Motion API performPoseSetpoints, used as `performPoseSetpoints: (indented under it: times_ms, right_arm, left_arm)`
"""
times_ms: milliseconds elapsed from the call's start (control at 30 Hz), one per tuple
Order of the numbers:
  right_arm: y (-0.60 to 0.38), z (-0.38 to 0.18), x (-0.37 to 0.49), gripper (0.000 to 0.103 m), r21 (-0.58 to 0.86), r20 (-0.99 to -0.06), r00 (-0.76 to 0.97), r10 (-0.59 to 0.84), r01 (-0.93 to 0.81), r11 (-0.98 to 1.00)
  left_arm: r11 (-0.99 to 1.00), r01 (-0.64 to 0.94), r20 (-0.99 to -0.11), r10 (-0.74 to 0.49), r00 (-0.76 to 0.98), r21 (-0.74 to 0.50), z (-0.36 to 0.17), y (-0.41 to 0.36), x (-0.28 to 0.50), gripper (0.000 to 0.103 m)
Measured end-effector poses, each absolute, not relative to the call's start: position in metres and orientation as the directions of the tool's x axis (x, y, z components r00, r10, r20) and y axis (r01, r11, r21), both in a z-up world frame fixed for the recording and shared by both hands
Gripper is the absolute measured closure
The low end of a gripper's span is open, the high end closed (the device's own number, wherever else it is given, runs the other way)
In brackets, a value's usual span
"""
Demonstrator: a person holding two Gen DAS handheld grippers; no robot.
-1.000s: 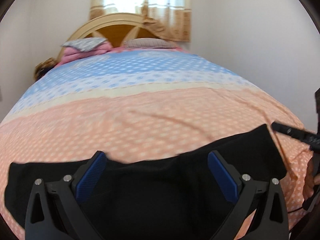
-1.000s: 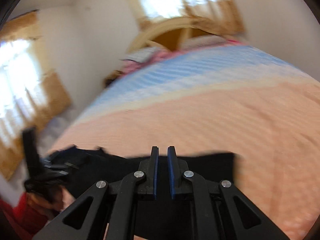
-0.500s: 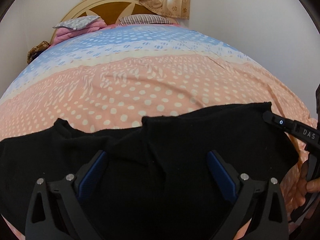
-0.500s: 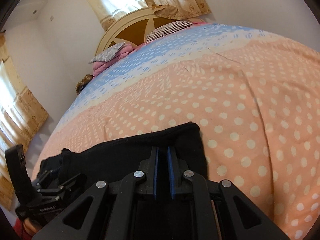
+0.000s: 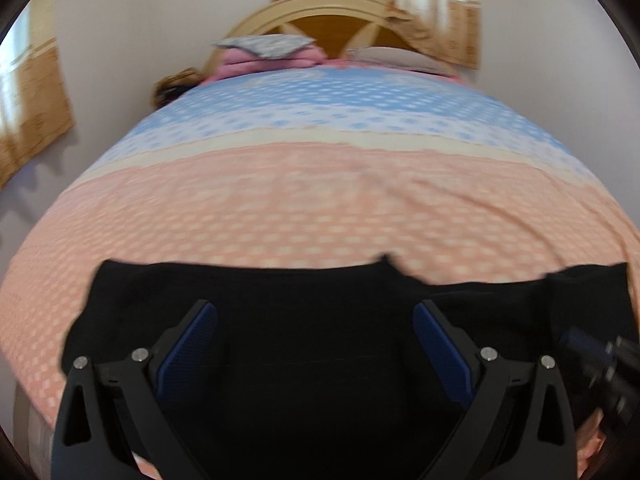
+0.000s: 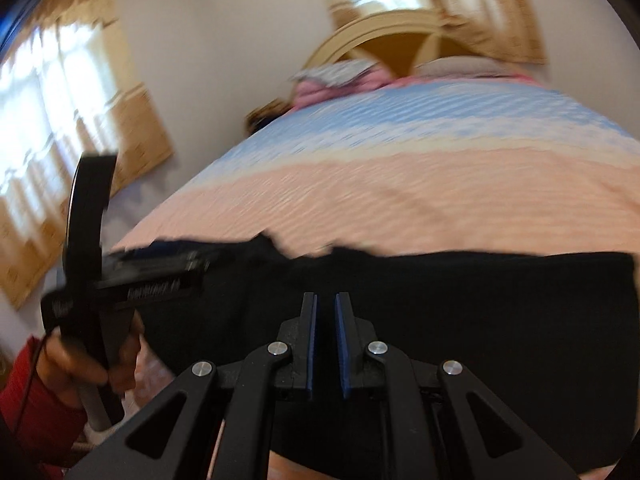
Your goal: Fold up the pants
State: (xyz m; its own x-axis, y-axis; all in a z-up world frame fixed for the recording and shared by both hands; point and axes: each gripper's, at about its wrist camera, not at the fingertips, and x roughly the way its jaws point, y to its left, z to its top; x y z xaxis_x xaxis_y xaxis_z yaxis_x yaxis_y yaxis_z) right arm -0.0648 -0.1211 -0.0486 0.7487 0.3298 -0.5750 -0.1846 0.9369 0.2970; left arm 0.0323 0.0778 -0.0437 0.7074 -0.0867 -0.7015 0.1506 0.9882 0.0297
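Black pants (image 5: 312, 320) spread flat across the near edge of the bed (image 5: 320, 208), on the pink dotted part of the bedspread. Left gripper (image 5: 316, 344) low over the pants, blue pads (image 5: 188, 344) spread wide, nothing between them. Right gripper (image 6: 326, 340) also over the dark cloth, fingers nearly together with a thin gap; whether any cloth is pinched cannot be told. Pillows (image 5: 276, 50) stacked at the wooden headboard (image 5: 340, 24), curtains (image 6: 80, 152) at the side window.
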Motion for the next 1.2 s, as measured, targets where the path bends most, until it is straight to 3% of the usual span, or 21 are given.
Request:
performPoseSetpoints:
  times_ms: [133, 233, 333, 533, 733, 1000, 1200]
  right_arm:
    - [-0.085, -0.087, -0.051, 0.093, 0.312, -0.655, 0.652, 0.382, -0.227, 0.923]
    - [-0.079, -0.087, -0.059, 0.093, 0.252, -0.629, 0.697, 0.344, -0.235, 0.939]
    - [-0.084, -0.087, -0.059, 0.093, 0.293, -0.627, 0.688, 0.366, -0.227, 0.929]
    - [-0.082, -0.087, -0.058, 0.092, 0.29, -0.626, 0.694, 0.356, -0.216, 0.932]
    - [-0.083, -0.085, -0.056, 0.092, 0.306, -0.626, 0.69, 0.364, -0.211, 0.928]
    - [-0.081, -0.085, -0.057, 0.092, 0.307, -0.626, 0.69, 0.364, -0.211, 0.928]
    - [-0.082, -0.085, -0.057, 0.092, 0.308, -0.626, 0.689, 0.365, -0.211, 0.928]
  left_arm:
    - [0.994, 0.079, -0.702, -0.007, 0.713, 0.07, -0.05, 0.105, 0.039, 0.002]
    - [0.992, 0.02, -0.697, 0.074, 0.714, 0.125, -0.055, 0.128, 0.042, 0.002]
    - [0.992, -0.046, -0.696, 0.118, 0.708, 0.121, -0.057, 0.166, 0.046, 0.002]
    - [0.975, -0.22, -0.711, 0.183, 0.679, 0.041, -0.063, 0.238, 0.038, 0.002]
    - [0.954, -0.263, -0.754, 0.068, 0.654, -0.142, -0.082, 0.26, 0.041, 0.002]
    - [0.954, -0.251, -0.768, 0.037, 0.64, -0.163, -0.09, 0.246, 0.041, 0.015]
    - [0.964, -0.217, -0.761, 0.026, 0.649, -0.152, -0.089, 0.238, 0.043, 0.034]
